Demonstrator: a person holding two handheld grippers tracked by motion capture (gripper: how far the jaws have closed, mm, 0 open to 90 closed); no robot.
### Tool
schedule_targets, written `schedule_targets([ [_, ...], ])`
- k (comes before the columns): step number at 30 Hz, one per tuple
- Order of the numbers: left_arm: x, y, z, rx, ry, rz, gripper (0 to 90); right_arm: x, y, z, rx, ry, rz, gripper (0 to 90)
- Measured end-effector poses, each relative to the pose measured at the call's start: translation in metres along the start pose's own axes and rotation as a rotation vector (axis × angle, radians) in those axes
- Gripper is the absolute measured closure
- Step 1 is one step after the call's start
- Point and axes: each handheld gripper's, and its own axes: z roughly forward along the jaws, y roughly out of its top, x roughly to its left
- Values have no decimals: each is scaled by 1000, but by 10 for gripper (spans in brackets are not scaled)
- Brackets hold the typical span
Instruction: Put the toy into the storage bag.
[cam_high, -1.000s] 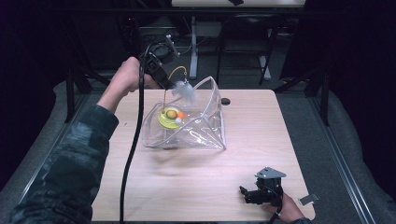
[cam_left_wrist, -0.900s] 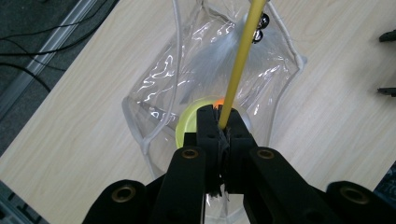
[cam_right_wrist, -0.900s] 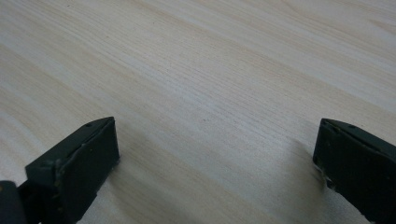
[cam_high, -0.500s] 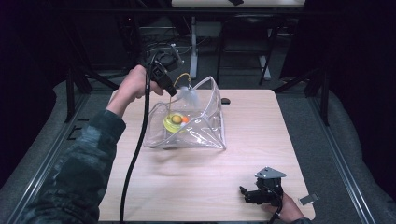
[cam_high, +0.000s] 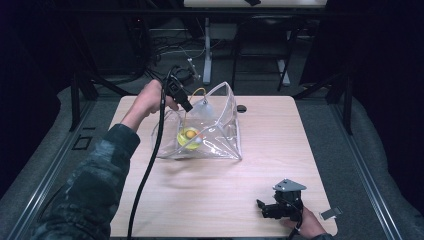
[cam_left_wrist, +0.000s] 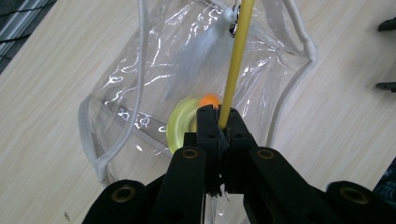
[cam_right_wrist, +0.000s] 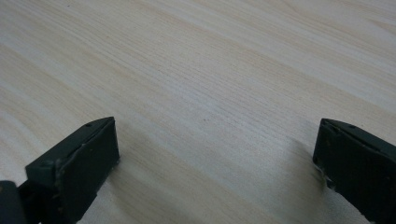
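In the high view, the left gripper (cam_high: 183, 102) is at the upper left of the centre, above the light wooden bench (cam_high: 260, 150). Its jaws are closed on a thin yellow cord (cam_left_wrist: 236, 60) that goes up to the top corner of the clear plastic bag with white edging (cam_high: 220, 130). The bag sits on the bench at the centre of the frame. Inside it lie a yellow ring-shaped roll (cam_left_wrist: 181, 123) and a small orange ball (cam_left_wrist: 208, 100), touching each other. The right gripper (cam_high: 272, 209) rests at the lower right on the bench, jaws wide apart and holding nothing.
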Motion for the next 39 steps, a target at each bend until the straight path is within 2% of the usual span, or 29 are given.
schedule_targets([
  [17,4,-6,34,8,-46,-13,881,0,0,0,-4,3,1,0],
  [23,5,-7,39,22,-44,-18,881,0,0,0,-5,5,2,0],
  [39,11,-12,53,16,-26,-53,875,0,0,0,-8,8,5,0],
])
